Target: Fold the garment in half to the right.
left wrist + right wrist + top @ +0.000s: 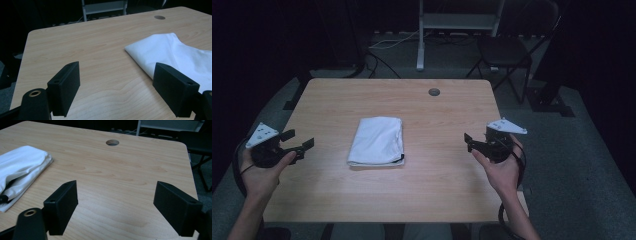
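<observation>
A folded white cloth [377, 141] is laid flat near the middle of the worktop [442, 185], slightly toward its left edge, with a dark trim seen along the fold nearest the person. In the left gripper view the cloth [175, 55] is seen just beyond the right-hand jaw, untouched. The left claw [297, 142] is held in a hand [262, 172] above the worktop's left edge, pointed toward the cloth, with its jaws spread wide and nothing between them. The right claw [474, 144] is held in the other hand [502, 170] near the right edge, well apart from the cloth, jaws likewise parted and empty. A round cable hole [434, 92] is set close to the far edge. A dark chair [504, 52] is placed on the floor beyond the far right corner.
</observation>
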